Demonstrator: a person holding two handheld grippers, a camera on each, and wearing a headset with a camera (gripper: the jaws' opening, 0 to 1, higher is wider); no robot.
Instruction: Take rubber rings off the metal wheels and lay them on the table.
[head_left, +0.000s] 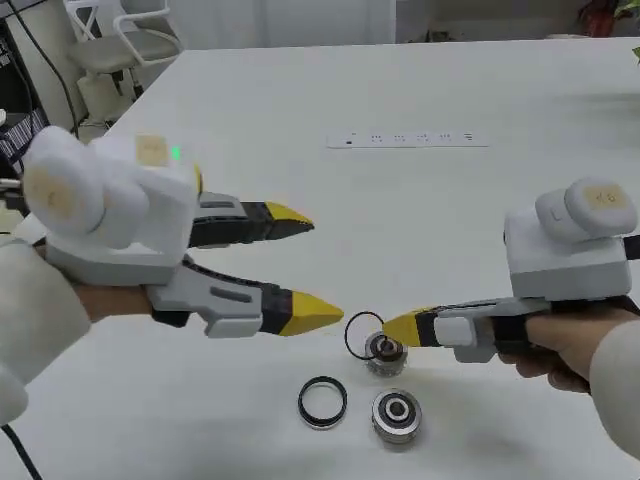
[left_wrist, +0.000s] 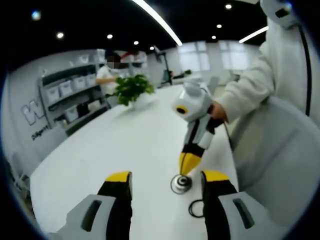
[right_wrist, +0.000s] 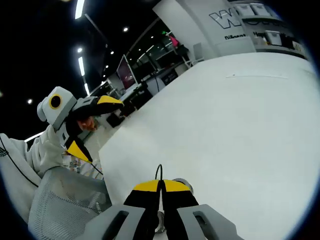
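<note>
A thin black rubber ring (head_left: 348, 336) stands half lifted beside a small metal wheel (head_left: 386, 352) near the table's front edge. My right gripper (head_left: 392, 327) comes in from the right, shut on that ring at the wheel; its closed yellow tips (right_wrist: 160, 185) show the ring's black edge (right_wrist: 159, 172) poking up between them. A second metal wheel (head_left: 397, 415) sits closer to me, and a loose rubber ring (head_left: 322, 401) lies flat to its left. My left gripper (head_left: 312, 267) hovers open just left of the ring, holding nothing, jaws (left_wrist: 167, 178) wide around the wheel (left_wrist: 180, 184).
A white power strip (head_left: 408, 139) lies further back on the white table (head_left: 300, 110). White chairs (head_left: 120, 40) stand past the far left corner. A potted plant (left_wrist: 132, 89) sits at the table's far end, with a person at shelves behind it.
</note>
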